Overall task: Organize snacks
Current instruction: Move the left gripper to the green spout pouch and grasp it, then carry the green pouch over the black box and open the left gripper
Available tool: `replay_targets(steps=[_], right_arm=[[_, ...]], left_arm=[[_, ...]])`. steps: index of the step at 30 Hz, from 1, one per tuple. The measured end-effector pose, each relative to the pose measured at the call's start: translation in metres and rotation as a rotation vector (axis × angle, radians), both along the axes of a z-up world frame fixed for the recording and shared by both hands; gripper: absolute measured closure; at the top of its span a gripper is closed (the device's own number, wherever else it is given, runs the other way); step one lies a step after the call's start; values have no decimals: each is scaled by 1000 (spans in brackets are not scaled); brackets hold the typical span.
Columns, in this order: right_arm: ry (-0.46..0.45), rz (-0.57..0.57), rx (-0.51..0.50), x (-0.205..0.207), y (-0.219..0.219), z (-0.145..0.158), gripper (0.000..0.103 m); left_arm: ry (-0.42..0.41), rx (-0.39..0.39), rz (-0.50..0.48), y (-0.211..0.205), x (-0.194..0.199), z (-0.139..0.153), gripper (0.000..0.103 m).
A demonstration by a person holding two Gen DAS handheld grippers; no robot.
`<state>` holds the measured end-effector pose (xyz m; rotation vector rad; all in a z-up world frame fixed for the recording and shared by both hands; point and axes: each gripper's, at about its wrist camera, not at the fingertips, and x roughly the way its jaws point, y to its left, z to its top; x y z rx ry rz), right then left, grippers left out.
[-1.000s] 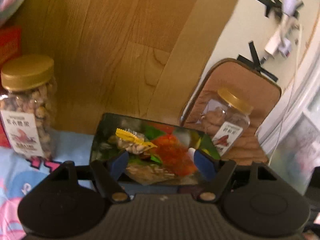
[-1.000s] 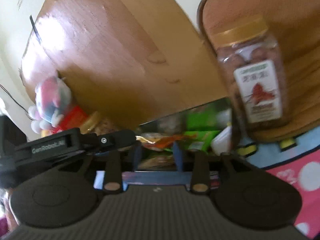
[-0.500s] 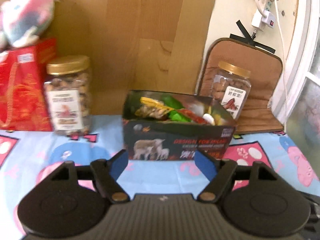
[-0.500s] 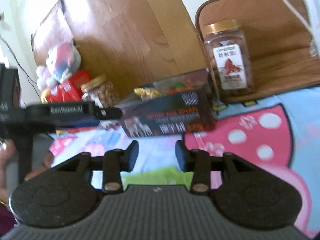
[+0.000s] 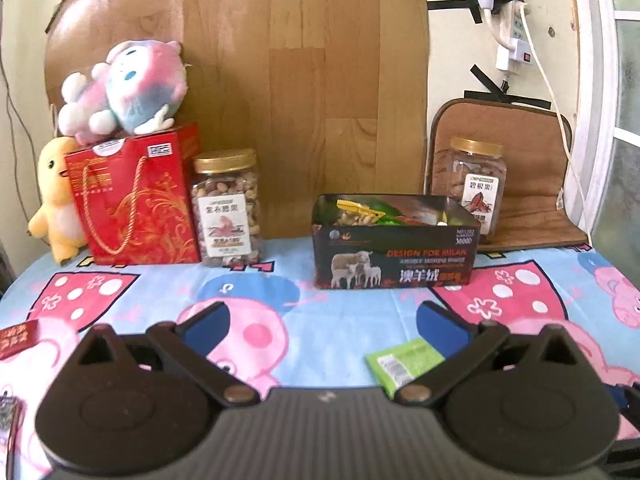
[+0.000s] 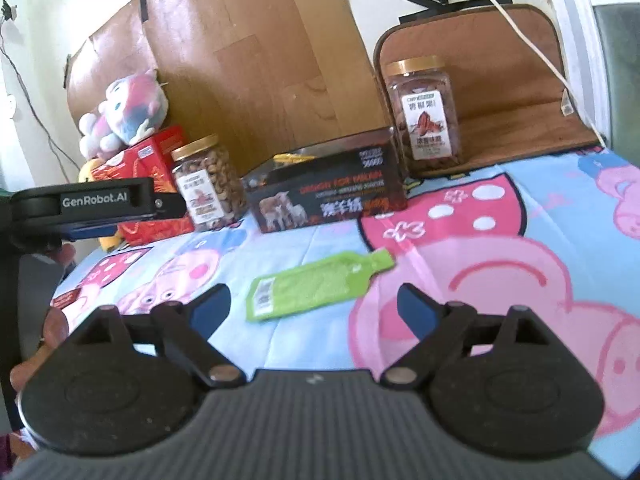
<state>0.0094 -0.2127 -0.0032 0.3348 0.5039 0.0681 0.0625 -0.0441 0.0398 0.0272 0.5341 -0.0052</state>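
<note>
Ahead at twelve o'clock of the right gripper [image 6: 314, 306], the flat green packet [image 6: 316, 286] could slide away. Both jaws have just been opening, wide and empty; left gripper [image 5: 322, 322] may nudge it.

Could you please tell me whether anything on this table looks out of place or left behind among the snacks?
Yes: a green snack packet lies loose and askew on the cartoon tablecloth, in front of the dark snack box that already holds other packets. A small red packet also sits alone near the cloth's left edge.
</note>
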Motion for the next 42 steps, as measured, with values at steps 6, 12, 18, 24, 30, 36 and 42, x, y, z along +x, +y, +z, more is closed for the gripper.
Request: replay_targets(steps=[6,12,18,24,30,36,42], right_arm=[[-20,8,-19,-7,6,5,10],[58,9,99,23,-30,-1,28],[251,-52,432,67,-77,-37,54],[262,-59,544,96,-87,-48,62],[252,-55,474,102,-82,-50,87],[152,-38,459,97,-87,-26,96],[-16,-9,392,139,-88,32,96]], left_arm=[[24,-10,-32,0,-5,-7,0],[327,-390,-117,37,52,-53,1],[437,-657,-185,52,87,-85,4],[464,-699,-239,43,111,-91,15],[449,-638,-194,40,115,-91,53],[366,-663,-205,47,118,-57,57],[176,-513,-231,28,170,10,52]])
